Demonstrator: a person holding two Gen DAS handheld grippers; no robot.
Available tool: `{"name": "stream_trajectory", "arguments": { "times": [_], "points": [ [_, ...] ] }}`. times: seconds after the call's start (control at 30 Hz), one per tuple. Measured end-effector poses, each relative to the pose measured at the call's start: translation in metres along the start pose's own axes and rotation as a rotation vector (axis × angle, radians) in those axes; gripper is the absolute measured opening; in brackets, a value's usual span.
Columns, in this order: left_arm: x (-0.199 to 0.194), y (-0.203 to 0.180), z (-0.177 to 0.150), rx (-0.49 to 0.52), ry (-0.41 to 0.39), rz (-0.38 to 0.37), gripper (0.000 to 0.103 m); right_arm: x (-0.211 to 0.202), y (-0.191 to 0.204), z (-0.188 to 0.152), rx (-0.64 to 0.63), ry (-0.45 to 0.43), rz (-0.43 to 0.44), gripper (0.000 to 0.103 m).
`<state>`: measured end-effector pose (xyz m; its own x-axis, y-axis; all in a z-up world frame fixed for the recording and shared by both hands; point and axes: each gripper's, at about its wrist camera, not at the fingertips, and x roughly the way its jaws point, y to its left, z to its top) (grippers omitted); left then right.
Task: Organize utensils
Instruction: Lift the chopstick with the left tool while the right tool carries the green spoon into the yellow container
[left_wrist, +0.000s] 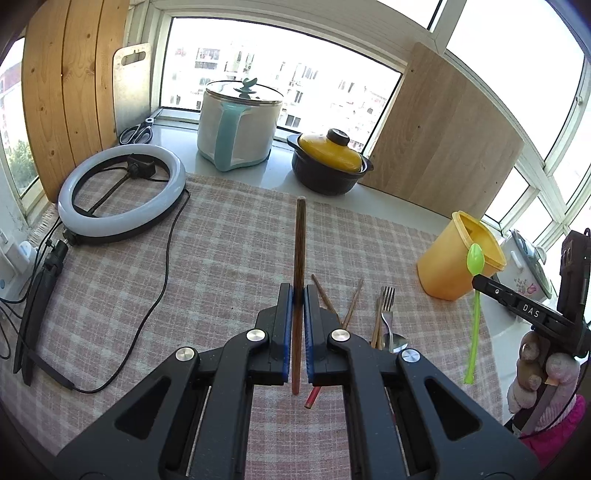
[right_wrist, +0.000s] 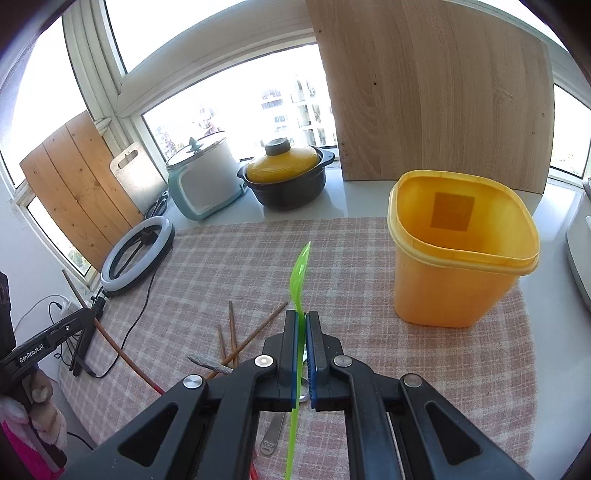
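My left gripper (left_wrist: 298, 291) is shut on a brown chopstick (left_wrist: 299, 240) that points away over the checked cloth. My right gripper (right_wrist: 305, 315) is shut on a green plastic spoon (right_wrist: 300, 273), held above the cloth left of the empty yellow tub (right_wrist: 461, 254). In the left wrist view the green spoon (left_wrist: 475, 258) and right gripper (left_wrist: 480, 278) hang in front of the yellow tub (left_wrist: 454, 266). More chopsticks (left_wrist: 351, 302), a fork (left_wrist: 386, 299) and a metal spoon (left_wrist: 397, 343) lie on the cloth below my left gripper. The chopsticks (right_wrist: 255, 332) also show in the right wrist view.
A ring light (left_wrist: 122, 195) with its cable lies at the cloth's left. A white cooker (left_wrist: 236, 125), a yellow-lidded black pot (left_wrist: 328, 162), scissors (left_wrist: 136, 134) and wooden boards (left_wrist: 443, 136) stand along the window sill. A white appliance (left_wrist: 524, 269) sits right of the tub.
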<state>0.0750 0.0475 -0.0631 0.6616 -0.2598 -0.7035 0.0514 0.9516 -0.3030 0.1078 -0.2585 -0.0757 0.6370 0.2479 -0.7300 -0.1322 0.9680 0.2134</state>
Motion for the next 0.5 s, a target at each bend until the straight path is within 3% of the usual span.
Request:
{"name": "stream_trajectory", "arguments": {
  "times": [0.5],
  "points": [
    [-0.023,-0.070,0.033,0.082,-0.090,-0.141,0.003,-0.054,-0.032,0.031,-0.009,-0.167,-0.050,0.002]
  ]
}}
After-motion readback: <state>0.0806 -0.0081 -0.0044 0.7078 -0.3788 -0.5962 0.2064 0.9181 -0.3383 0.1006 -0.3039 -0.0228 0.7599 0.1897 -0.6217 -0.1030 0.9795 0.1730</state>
